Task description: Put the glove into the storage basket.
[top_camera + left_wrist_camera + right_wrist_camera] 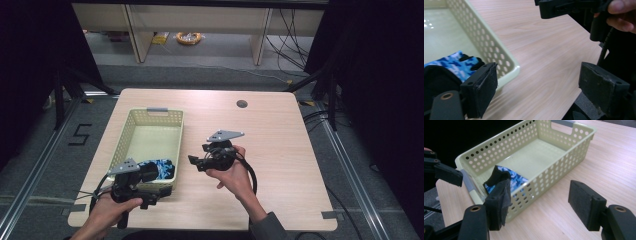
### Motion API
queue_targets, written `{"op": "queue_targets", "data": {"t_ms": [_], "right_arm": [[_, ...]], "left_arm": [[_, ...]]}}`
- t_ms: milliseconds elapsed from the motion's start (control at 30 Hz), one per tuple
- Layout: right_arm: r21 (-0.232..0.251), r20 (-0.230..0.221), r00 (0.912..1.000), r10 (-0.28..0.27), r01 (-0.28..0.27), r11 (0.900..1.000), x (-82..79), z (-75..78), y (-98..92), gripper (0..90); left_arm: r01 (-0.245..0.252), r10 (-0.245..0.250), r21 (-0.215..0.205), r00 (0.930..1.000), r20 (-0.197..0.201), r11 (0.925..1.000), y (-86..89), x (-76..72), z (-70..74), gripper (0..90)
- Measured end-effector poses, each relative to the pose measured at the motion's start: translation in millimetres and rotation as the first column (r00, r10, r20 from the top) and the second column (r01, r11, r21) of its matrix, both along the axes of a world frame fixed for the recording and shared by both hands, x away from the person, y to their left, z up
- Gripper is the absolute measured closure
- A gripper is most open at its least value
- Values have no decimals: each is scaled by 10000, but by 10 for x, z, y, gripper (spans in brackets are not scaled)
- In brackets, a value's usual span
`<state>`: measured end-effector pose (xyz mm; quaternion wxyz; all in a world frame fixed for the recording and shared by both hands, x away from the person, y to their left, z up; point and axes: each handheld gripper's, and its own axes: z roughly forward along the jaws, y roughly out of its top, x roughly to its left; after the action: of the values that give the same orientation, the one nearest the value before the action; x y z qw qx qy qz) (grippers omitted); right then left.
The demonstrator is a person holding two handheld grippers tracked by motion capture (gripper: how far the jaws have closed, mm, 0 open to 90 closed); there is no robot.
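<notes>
A pale green perforated basket point(127, 131) stands on the left half of the wooden table point(280, 150). In its near end lies a blue camouflage glove point(159, 167) with black parts. My left gripper point(159, 196) is at the basket's near right corner, pointing right, open with nothing between its pads point(484, 87). In the left gripper view, the glove point(456, 62) and the basket wall point(489, 45) lie to the left of the jaws. My right gripper point(196, 162) hovers just right of the basket, pointing left at it. It is open point(541, 202) and empty, facing the basket point(564, 167) and the glove point(515, 178).
A round cable hole point(242, 104) sits near the table's far edge. Bare tabletop stretches right of the basket. Beyond the table are shelf legs, floor cables and a yellow coil point(189, 37). Black curtains flank both sides. The other hand's gripper point(564, 8) crosses the top of the left gripper view.
</notes>
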<state>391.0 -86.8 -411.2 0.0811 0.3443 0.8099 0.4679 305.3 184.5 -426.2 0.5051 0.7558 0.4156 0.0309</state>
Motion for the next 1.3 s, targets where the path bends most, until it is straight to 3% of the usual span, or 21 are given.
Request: {"op": "queue_targets", "data": {"t_ms": [100,200,333,367,433,500,533,567,700,767,833,867,1033,1067,1267,1300], "right_arm": [[84,18,10000,-58,58,9999,-59,-25,-82,339],[-36,-54,9996,-263,263,9996,-117,-39,-127,339],[-89,105,9999,-57,58,9999,-175,-84,-209,330],[-12,-98,9998,-176,176,9998,-218,-92,-254,325],[87,-120,9997,-203,204,9998,-238,-98,-290,324],[88,-14,9998,-206,206,9997,-257,-111,-335,321],[104,-244,9993,-294,296,9995,-288,-107,-347,318],[60,-15,9996,-270,270,9996,-281,-129,-377,304],[74,-261,9984,-492,494,9988,-323,-177,-434,285],[39,-121,9993,-363,363,9993,-318,-208,-459,285],[101,-533,9969,-585,591,9982,-357,-216,-473,284],[147,-406,9973,-612,618,9980,-358,-239,-483,282],[27,-153,9990,-415,415,9991,-364,-274,-534,271],[84,-390,9975,-592,595,9982,-390,-274,-538,266],[142,-314,9983,-485,490,9987,-412,-312,-569,222],[292,-648,9952,-735,755,9967,-462,-304,-565,201]], "left_arm": [[115,-121,139,9990,425,9998,-91,-97,-58,151],[264,-279,329,9985,478,9991,-142,-146,-92,151],[380,-393,246,9978,538,9990,-197,-214,-149,151],[423,-442,356,9975,546,9985,-203,-230,-151,151],[460,-477,286,9971,596,9985,-211,-261,-184,151],[561,-596,552,9961,647,9969,-195,-283,-197,151],[561,-596,552,9961,647,9969,-195,-283,-197,151],[512,-553,565,9957,743,9971,-183,-297,-226,151],[486,-528,653,9966,635,9967,-157,-315,-277,151],[400,-442,707,9973,585,9967,-159,-334,-293,151],[398,-438,695,9974,568,9968,-159,-339,-299,151],[435,-466,523,9971,603,9977,-155,-338,-320,151],[368,-400,595,9978,533,9975,-127,-340,-334,151],[388,-424,687,9978,510,9969,-119,-341,-336,151],[423,-461,752,9977,487,9963,-130,-367,-379,151],[436,-476,795,9977,482,9959,-130,-369,-386,151]]}}
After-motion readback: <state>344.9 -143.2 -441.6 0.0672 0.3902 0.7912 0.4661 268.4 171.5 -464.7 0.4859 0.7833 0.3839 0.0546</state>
